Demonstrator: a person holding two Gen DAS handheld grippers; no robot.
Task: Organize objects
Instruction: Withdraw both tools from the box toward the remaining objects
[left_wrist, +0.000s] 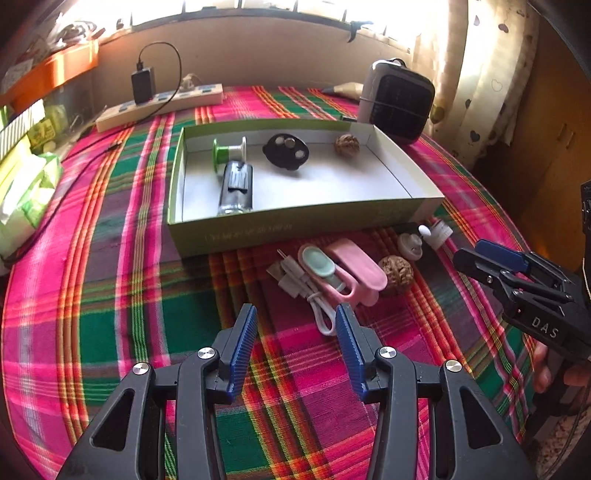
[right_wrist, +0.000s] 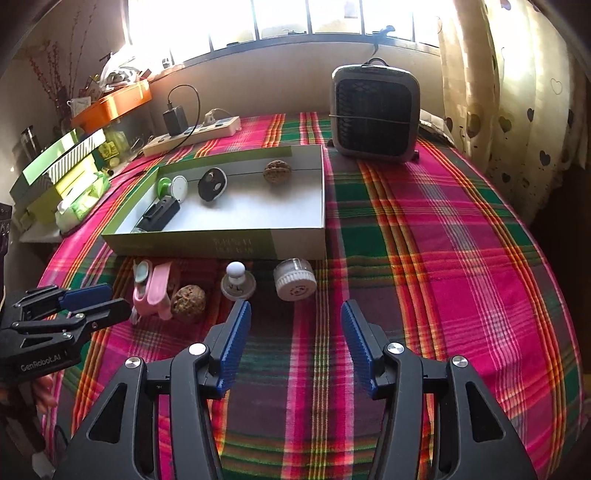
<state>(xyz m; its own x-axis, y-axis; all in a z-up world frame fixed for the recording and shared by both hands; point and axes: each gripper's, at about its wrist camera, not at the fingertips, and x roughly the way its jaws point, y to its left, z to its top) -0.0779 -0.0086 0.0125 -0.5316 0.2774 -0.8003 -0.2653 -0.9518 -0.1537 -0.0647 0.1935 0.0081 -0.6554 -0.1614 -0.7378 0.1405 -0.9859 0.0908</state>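
2 claws, left claw (left_wrist: 295, 321) and right claw (right_wrist: 295, 317), gaping, empty, 2 walnuts, 1 box (left_wrist: 295, 221)

1. A plaid tablecloth (right_wrist: 424, 229) is covering the table
2. A grey fan heater (right_wrist: 375, 114) is standing at the far edge, beside a heart-print curtain (right_wrist: 517, 92)
3. A power strip (left_wrist: 162, 105) is lying near the wall, with a black charger (left_wrist: 142, 85) sitting plugged into it
4. An orange tray (right_wrist: 114, 101) is resting at the left
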